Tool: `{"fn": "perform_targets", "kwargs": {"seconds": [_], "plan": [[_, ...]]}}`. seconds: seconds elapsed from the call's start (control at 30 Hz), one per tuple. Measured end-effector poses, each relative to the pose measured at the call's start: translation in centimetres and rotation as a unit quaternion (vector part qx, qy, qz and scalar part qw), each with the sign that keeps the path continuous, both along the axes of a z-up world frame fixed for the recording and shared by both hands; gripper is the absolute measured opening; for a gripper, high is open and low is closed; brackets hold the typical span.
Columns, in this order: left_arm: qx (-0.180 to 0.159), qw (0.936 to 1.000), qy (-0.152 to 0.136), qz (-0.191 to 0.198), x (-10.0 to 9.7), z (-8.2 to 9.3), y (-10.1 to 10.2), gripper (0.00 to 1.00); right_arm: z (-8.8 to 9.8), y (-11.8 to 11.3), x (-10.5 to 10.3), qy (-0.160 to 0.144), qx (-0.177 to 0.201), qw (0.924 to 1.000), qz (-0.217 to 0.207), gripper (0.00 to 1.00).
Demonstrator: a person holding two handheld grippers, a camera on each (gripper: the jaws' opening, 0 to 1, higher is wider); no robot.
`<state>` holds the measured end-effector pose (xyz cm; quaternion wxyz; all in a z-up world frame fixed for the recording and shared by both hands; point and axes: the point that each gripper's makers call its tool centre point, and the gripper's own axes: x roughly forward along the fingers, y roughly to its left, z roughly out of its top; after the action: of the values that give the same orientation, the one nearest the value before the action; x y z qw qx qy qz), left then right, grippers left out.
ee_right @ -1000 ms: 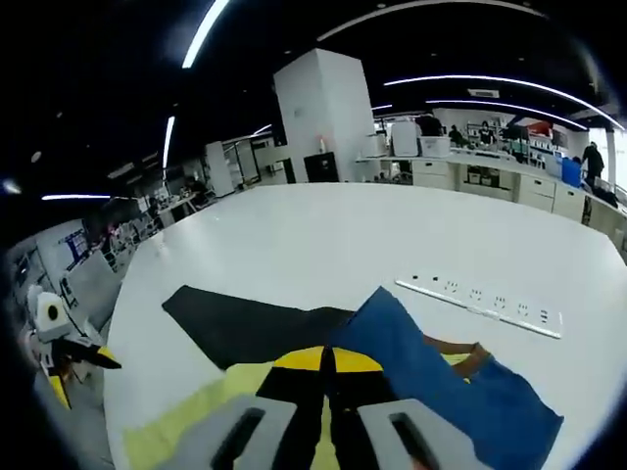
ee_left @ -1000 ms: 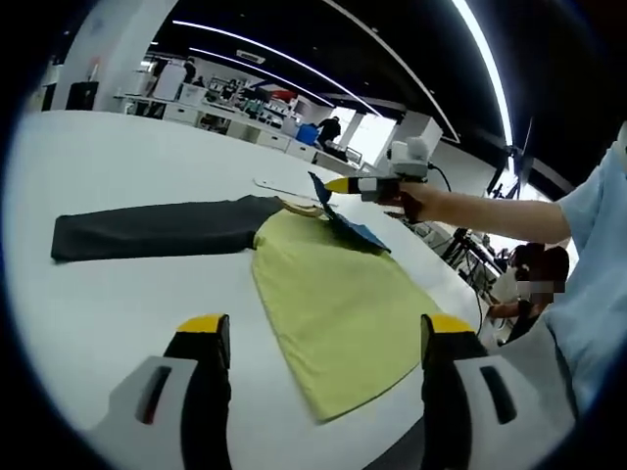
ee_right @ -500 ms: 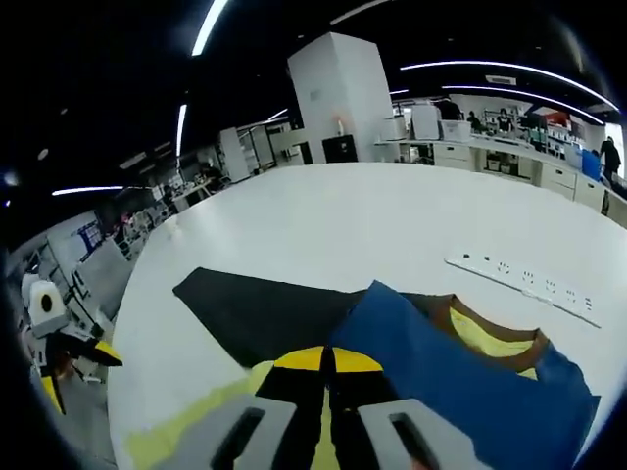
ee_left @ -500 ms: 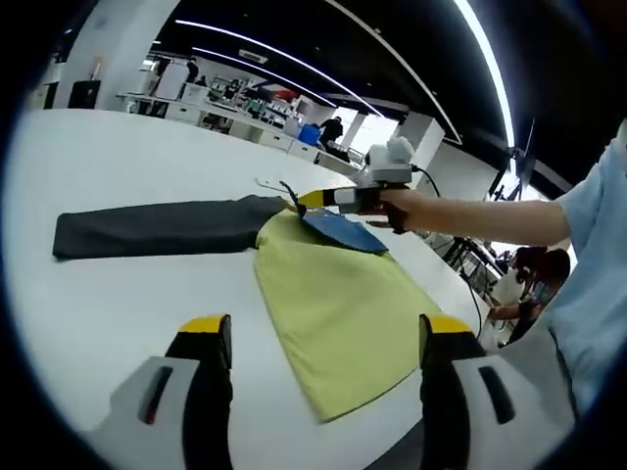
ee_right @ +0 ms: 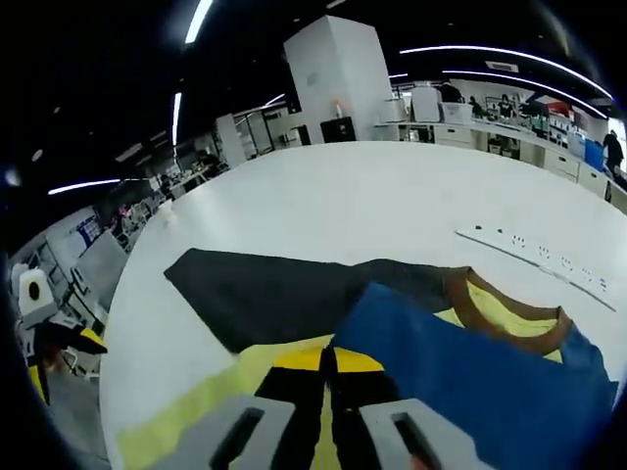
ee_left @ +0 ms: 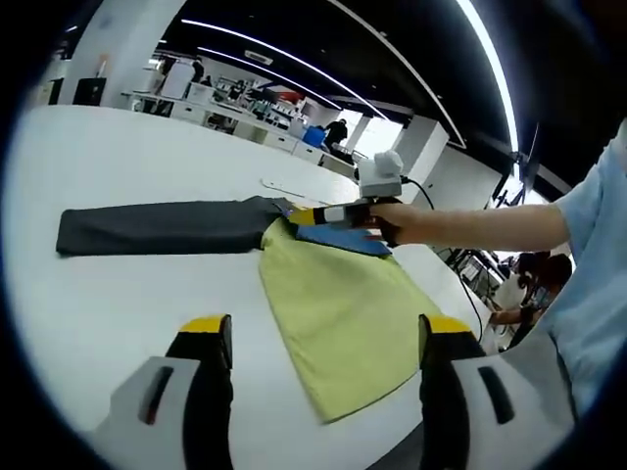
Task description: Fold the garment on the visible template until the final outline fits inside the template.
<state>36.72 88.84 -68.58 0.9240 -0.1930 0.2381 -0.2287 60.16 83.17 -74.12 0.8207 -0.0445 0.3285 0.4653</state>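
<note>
The garment lies flat on the white table (ee_left: 118, 294). It has a yellow-green body (ee_left: 343, 304), a dark grey sleeve (ee_left: 162, 227) stretched out to the left, and a blue sleeve (ee_left: 338, 238). My right gripper (ee_left: 299, 215) holds the blue sleeve's edge low over the chest near the collar. In the right gripper view the right gripper (ee_right: 328, 357) is shut on the blue sleeve (ee_right: 470, 372), with the brown collar (ee_right: 490, 304) and dark sleeve (ee_right: 284, 294) beyond. My left gripper (ee_left: 323, 338) hovers open over the garment's near edge, holding nothing.
A white power strip (ee_right: 539, 257) lies on the table beyond the collar, also seen as the power strip (ee_left: 294, 189). The person's arm (ee_left: 470, 223) reaches in from the right. Benches and people stand far behind the table.
The right gripper has carried the blue sleeve down and across the yellow body toward the collar and dark sleeve, so it lies flatter. The left gripper has stayed put, open.
</note>
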Motion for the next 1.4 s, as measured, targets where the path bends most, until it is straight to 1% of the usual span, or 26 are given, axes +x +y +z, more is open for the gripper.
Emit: {"fn": "perform_targets", "kwargs": {"seconds": [0.07,0.17,0.2,0.27,0.37,0.4,0.43,0.5,0.57,0.6,0.63,0.7,0.77,0.83,0.9,0.97,1.07,1.1,1.13,1.23,1.3,1.4], "plan": [[0.0,1.0,0.001,-0.001,0.0,-0.1,0.0,0.75,0.2,-0.1,0.0,-0.011,0.001,0.9999,0.001,0.09],[0.001,1.0,0.001,-0.004,0.0,-0.1,-0.1,0.75,0.6,-0.1,-0.2,-0.012,0.018,0.9997,0.004,0.23],[0.001,1.0,0.001,-0.004,0.0,-0.1,-0.1,0.75,0.8,-0.2,-0.2,-0.017,0.023,0.9996,0.005,0.28],[0.0,1.0,-0.001,-0.003,0.0,0.0,-0.1,0.76,1.0,-0.3,-0.3,-0.024,0.029,0.9993,0.007,0.35],[0.0,1.0,-0.001,-0.002,0.0,0.0,-0.2,0.76,1.4,-0.6,-0.3,-0.035,0.033,0.9988,0.007,0.51],[0.0,1.0,-0.002,-0.003,0.0,0.0,-0.2,0.76,1.7,-0.6,-0.4,-0.039,0.041,0.9983,0.011,0.59],[0.0,1.0,-0.001,-0.003,0.0,0.0,-0.2,0.76,2.0,-0.7,-0.5,-0.038,0.046,0.9982,0.01,0.64],[-0.001,1.0,-0.001,-0.004,0.0,0.0,-0.3,0.76,2.2,-1.0,-0.9,-0.038,0.048,0.998,0.015,0.73],[-0.001,1.0,-0.002,-0.005,0.0,0.0,-0.3,0.76,2.2,-1.3,-1.3,-0.046,0.04,0.9978,0.027,0.79],[-0.001,1.0,-0.002,-0.003,0.0,0.0,-0.2,0.76,2.0,-1.6,-1.4,-0.051,0.027,0.9976,0.036,0.81],[-0.001,1.0,-0.003,-0.002,0.0,0.1,-0.2,0.76,2.1,-1.8,-1.6,-0.055,0.028,0.9974,0.038,0.83],[-0.004,1.0,-0.006,0.002,0.1,0.2,0.0,0.76,2.2,-2.3,-1.9,-0.049,0.025,0.9977,0.039,0.87],[-0.009,0.9999,-0.008,0.005,0.1,0.4,0.1,0.77,2.7,-2.6,-2.1,-0.049,0.035,0.9975,0.037,0.92],[-0.014,0.9998,-0.008,0.007,0.1,0.5,0.1,0.77,3.1,-3.2,-2.3,-0.046,0.036,0.9977,0.034,0.96],[-0.014,0.9998,-0.008,0.007,0.2,0.4,0.1,0.78,3.6,-3.6,-2.4,-0.05,0.046,0.9973,0.029,1.0],[-0.013,0.9999,-0.004,0.004,0.2,0.3,0.1,0.78,3.8,-4.4,-2.6,-0.043,0.044,0.9978,0.026,1.0],[-0.018,0.9998,-0.001,0.001,0.3,0.2,0.1,0.78,4.0,-6.0,-2.9,-0.053,0.036,0.9977,0.024,1.0],[-0.02,0.9998,-0.001,0.001,0.3,0.3,0.2,0.78,4.0,-6.4,-3.0,-0.051,0.035,0.9978,0.022,1.0],[-0.018,0.9998,0.002,0.004,0.4,0.3,0.4,0.77,4.1,-7.1,-3.1,-0.047,0.038,0.998,0.018,1.0],[-0.013,0.9999,0.0,0.008,0.5,0.6,1.1,0.77,4.2,-8.6,-3.3,-0.048,0.038,0.9981,0.009,1.0],[-0.012,0.9998,0.001,0.017,0.7,0.7,1.9,0.77,4.3,-9.6,-3.5,-0.045,0.042,0.9981,0.001,1.0],[0.002,0.9992,0.003,0.041,1.2,0.4,4.0,0.76,4.0,-11.1,-3.6,-0.046,0.036,0.9983,-0.005,1.0]]}}
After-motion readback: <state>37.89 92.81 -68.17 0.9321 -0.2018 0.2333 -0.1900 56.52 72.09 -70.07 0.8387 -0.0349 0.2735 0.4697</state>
